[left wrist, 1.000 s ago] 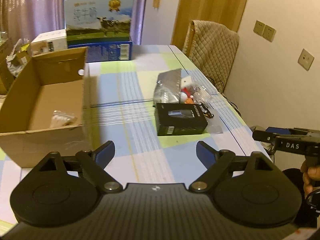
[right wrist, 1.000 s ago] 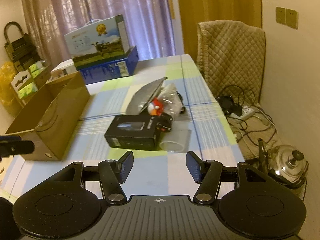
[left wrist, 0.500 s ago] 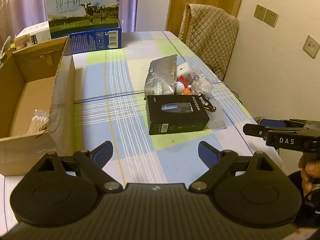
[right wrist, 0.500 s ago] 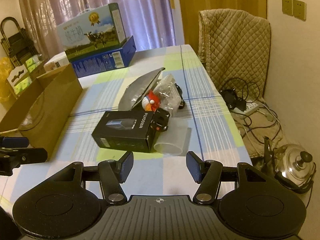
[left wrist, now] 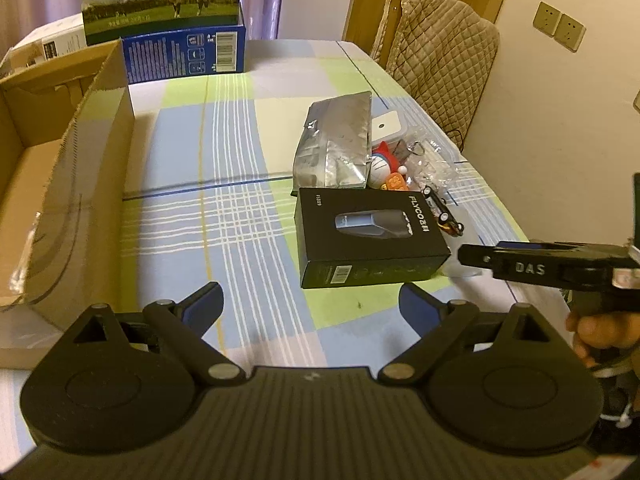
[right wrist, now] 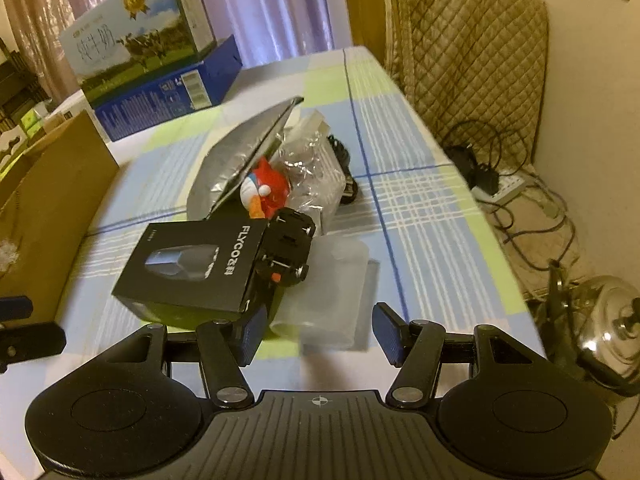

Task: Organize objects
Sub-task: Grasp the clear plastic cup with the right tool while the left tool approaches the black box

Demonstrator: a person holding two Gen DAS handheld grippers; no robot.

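Checked tablecloth [left wrist: 248,216] covers the table beside a quilt-draped chair [left wrist: 440,52].

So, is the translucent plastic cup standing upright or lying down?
Lying down: the translucent plastic cup rests on its side beside the black box.

Matt black carton [left wrist: 370,236]; crinkled shiny foil pouch [left wrist: 334,142]; brown corrugated cardboard box [left wrist: 76,184].
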